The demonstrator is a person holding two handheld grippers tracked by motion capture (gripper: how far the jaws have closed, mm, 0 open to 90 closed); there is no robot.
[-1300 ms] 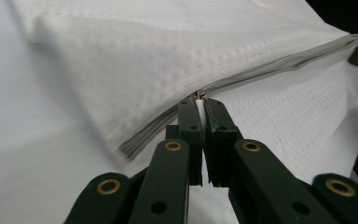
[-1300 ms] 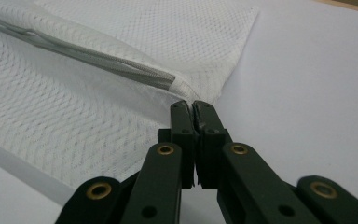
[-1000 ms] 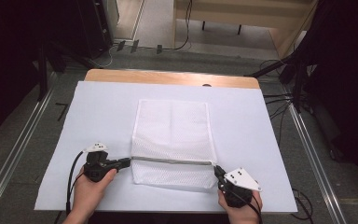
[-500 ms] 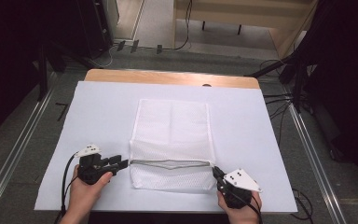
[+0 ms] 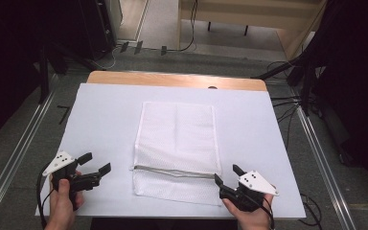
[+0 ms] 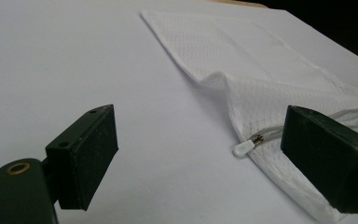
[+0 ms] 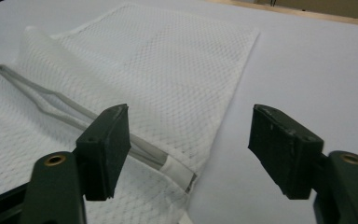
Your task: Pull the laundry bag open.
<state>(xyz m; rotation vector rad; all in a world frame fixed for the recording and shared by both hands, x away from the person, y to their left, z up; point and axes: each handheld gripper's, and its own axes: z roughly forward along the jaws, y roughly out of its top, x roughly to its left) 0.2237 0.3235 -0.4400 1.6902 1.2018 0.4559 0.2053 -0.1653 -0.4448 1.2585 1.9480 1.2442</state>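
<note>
A white mesh bag lies flat on the white table cover, its grey zipper running across near the front. My left gripper stands open to the left of the bag, apart from it. Its jaws have just been opening, with nothing between them. In the left gripper view the zipper pull lies loose a little ahead. My right gripper is open at the bag's front right edge. Its jaws have just been opening too. The zipper's end lies under the gap, with the pads off it.
A wooden table edge shows beyond the cover at the far side. Metal rails run along both sides on the floor, with cables at the right. The cover's front edge lies just under both hands.
Both grippers opened and let go of the zipper's ends. The left gripper drew away to the left of the bag. The zipper, stretched taut before, now lies slack on the bag.
</note>
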